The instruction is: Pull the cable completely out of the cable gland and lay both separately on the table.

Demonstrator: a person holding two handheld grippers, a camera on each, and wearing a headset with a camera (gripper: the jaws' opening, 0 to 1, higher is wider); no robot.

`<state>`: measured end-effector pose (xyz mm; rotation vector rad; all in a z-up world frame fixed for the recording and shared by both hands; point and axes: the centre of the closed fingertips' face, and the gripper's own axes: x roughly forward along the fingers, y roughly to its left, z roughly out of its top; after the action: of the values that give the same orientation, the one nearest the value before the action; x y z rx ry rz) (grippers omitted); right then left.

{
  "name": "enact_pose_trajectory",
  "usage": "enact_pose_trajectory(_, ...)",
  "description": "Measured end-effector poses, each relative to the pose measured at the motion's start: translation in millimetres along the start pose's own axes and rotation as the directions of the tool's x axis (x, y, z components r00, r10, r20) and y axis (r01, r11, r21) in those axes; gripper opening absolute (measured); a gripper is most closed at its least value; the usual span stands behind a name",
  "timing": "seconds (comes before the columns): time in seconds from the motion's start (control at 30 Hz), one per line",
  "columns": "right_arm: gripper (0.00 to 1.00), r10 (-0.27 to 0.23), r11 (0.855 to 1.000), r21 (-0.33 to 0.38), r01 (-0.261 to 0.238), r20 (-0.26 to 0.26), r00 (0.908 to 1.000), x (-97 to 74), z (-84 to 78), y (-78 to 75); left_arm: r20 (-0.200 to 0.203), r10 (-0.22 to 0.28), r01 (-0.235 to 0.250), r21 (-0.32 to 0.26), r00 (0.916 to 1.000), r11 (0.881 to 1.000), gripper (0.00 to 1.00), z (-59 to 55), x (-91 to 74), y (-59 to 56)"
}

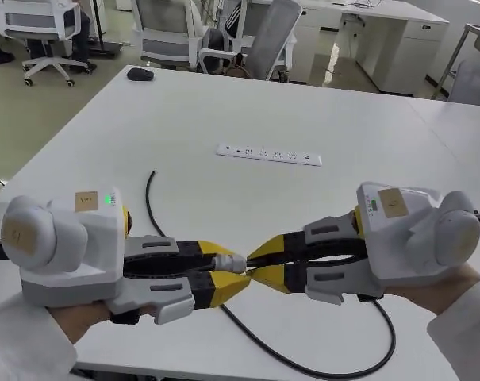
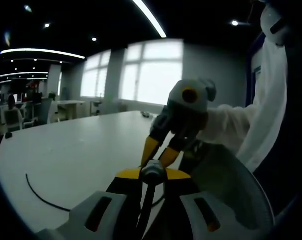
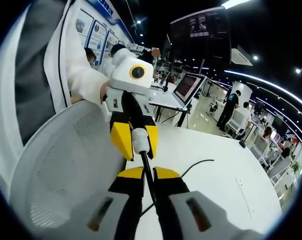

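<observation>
At the near edge of the table (image 1: pixel 224 103), two grippers are brought tip to tip above the surface. One grey cable gland (image 1: pixel 232 260) is clamped in the left gripper (image 1: pixel 232 268). One black cable (image 1: pixel 327 367) is seen leaving the gland and is pinched just beside it by the right gripper (image 1: pixel 257 266), whose jaws are closed narrowly on it. The cable is looped along the near edge and led up towards the table's middle. One tan sticker (image 1: pixel 86 201) is carried on each gripper; the writing cannot be read. Farther on, one white power strip (image 1: pixel 269 155) is laid near the middle, and one dark mouse (image 1: pixel 140 74) at the far edge.
</observation>
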<state>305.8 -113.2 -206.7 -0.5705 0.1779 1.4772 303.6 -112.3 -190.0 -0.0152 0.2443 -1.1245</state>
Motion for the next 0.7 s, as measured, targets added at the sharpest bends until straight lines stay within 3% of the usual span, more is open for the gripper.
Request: enact_pose_trajectory(0.7,0.06,-0.083,0.991,0.101,0.09,-0.073,0.9939,-31.0,-44.4,-9.0,0.003,-0.002,0.002,-0.005,1.0,1.0,0.17,0.7,-0.1,-0.9)
